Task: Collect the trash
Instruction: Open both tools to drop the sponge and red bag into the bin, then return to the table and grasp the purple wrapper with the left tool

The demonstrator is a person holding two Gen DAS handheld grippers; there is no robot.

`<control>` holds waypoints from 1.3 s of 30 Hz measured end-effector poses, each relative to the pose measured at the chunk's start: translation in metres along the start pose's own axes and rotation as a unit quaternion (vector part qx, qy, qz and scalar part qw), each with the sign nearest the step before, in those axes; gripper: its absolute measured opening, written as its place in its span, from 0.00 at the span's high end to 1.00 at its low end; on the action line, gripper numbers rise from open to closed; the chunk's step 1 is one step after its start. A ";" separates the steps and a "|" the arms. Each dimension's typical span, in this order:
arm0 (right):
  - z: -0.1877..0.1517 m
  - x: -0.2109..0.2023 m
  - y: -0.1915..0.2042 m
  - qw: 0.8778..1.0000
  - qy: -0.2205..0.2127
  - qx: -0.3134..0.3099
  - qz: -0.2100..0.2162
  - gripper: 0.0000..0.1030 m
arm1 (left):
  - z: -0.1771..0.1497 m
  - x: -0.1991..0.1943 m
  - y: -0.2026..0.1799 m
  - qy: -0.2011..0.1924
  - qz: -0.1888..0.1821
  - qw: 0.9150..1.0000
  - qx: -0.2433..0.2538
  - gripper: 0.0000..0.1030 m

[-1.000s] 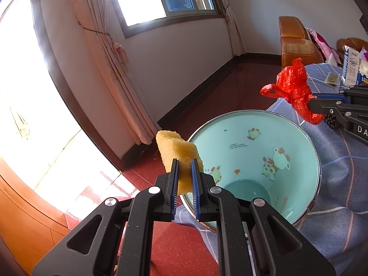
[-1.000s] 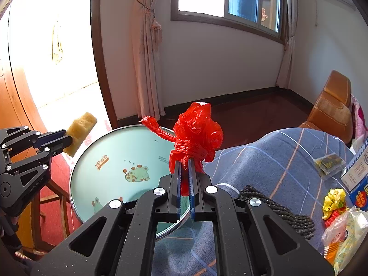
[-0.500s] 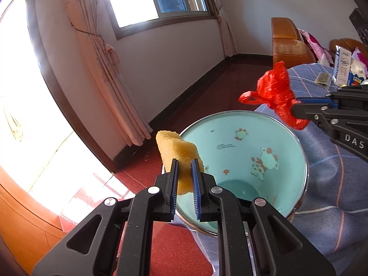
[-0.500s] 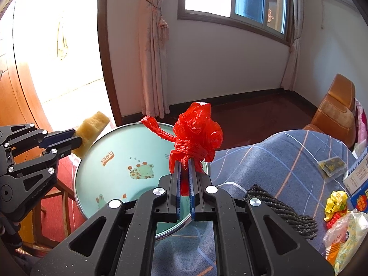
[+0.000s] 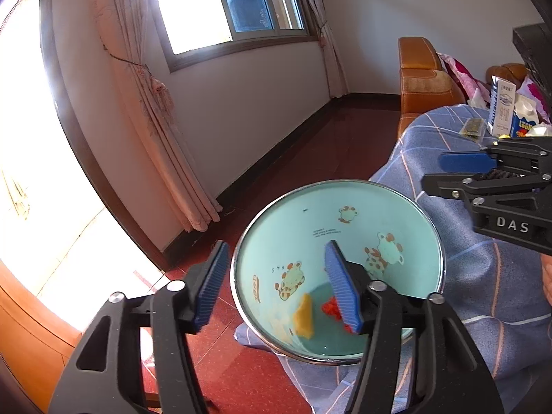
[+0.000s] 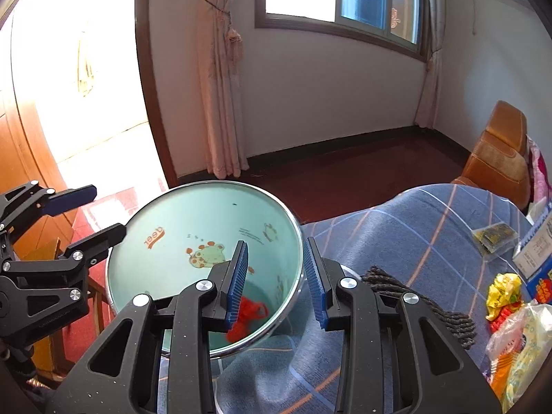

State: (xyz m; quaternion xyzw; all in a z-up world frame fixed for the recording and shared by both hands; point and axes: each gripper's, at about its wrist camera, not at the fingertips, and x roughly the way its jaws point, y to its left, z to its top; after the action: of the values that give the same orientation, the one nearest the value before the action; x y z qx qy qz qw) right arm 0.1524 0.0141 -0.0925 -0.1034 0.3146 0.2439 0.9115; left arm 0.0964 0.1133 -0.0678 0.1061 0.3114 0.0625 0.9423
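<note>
A mint-green bin (image 5: 310, 207) with cartoon animals and a metal rim stands at the edge of the blue-checked table; it also shows in the right wrist view (image 6: 165, 220). A yellow sponge piece (image 5: 303, 321) and a red plastic bag (image 5: 332, 309) lie in its bottom; the red bag (image 6: 250, 315) also shows in the right wrist view. My left gripper (image 5: 276, 289) is open and empty above the bin's near rim. My right gripper (image 6: 276, 284) is open and empty over the bin's right rim.
The blue-checked tablecloth (image 6: 414, 234) carries a dark knitted piece (image 6: 414, 296), yellow and clear snack wrappers (image 6: 507, 296), a small dark packet (image 6: 493, 236) and a milk carton (image 5: 502, 110). An orange sofa (image 5: 424, 79) stands behind. Red floor (image 5: 310, 145) lies beyond the bin.
Both grippers have opened. The yellow sponge dropped from my left gripper and the red bag from my right gripper; both now lie inside the bin.
</note>
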 end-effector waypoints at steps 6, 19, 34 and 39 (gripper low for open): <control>-0.008 -0.038 -0.022 0.999 -0.011 0.027 -0.038 0.65 | 0.000 0.000 0.001 0.008 0.004 1.000 -0.010 0.41; -0.126 -0.173 -0.141 0.968 -0.030 0.176 -0.178 0.59 | -0.007 -0.029 -0.098 0.015 -0.090 0.995 0.042 0.41; -0.226 -0.229 -0.182 0.931 -0.025 0.270 -0.244 0.50 | 0.007 -0.084 -0.233 -0.020 -0.201 0.974 0.105 0.32; -0.239 -0.233 -0.188 0.927 -0.033 0.287 -0.240 0.47 | -0.004 -0.073 -0.259 0.005 -0.203 0.971 0.127 0.33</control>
State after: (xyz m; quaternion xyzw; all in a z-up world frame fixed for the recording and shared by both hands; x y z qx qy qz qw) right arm -0.0354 -0.3177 -0.1271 0.0978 0.3071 -0.0795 0.9433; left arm 0.0489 -0.1511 -0.0906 0.1596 0.3364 -0.1697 0.9125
